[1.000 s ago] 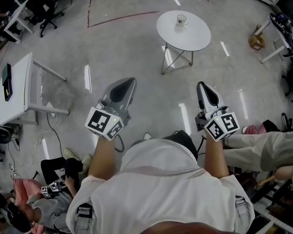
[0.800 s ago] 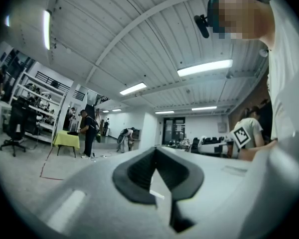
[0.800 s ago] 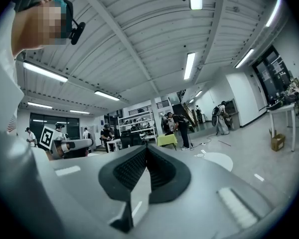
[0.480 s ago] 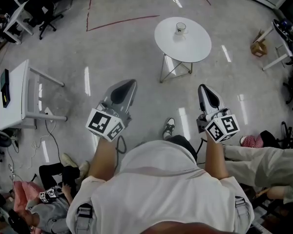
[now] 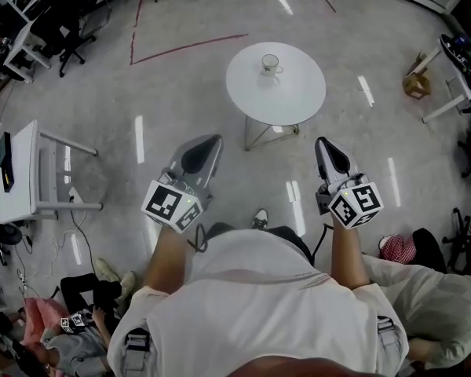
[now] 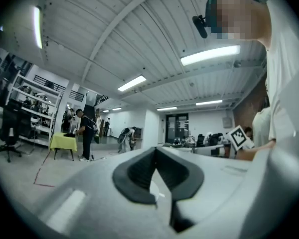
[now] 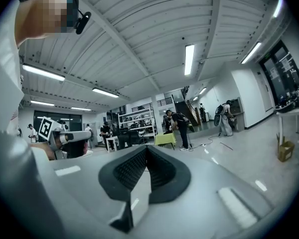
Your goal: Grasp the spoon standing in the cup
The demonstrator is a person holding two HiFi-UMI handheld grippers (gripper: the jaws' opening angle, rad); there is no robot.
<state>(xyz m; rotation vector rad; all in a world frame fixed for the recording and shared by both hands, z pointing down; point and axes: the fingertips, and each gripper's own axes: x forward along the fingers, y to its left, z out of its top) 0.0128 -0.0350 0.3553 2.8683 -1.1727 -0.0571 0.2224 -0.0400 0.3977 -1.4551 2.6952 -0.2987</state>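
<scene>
- White round table (image 5: 298, 100) stands on the grey floor (image 5: 180, 93) at 12 o'clock from the person, well apart from both grippers.
- One pale cup (image 5: 270, 64) sits on the table, toward the far rim at about 11 o'clock of the top, with its handle turned to 3 o'clock. It is the only thing on the table.
- What is inside the cup is too small to tell in the head view, so the spoon cannot be picked out. Neither gripper view shows the table or the cup.
- The left gripper (image 5: 205, 148) is held out at 11 o'clock over bare floor. Its own view shows the two dark pads (image 6: 139, 176) pressed together at the tips, with nothing pinched between them.
- The right gripper (image 5: 328, 148) is held out at 1 o'clock, also over bare floor. Its pads (image 7: 127, 176) likewise meet at the tips and hold nothing.
- Both grippers point roughly toward 12 o'clock, with the table between their lines and beyond their tips.
- A red tape line (image 5: 190, 45) runs across the floor at 11 o'clock, beyond the left gripper.
- A white desk (image 5: 23, 171) stands at 9 o'clock, and a small box (image 5: 413, 85) lies on the floor at 2 o'clock.
- A yellow-green side table (image 6: 62, 142) shows far off in the left gripper view, with people standing near it.
</scene>
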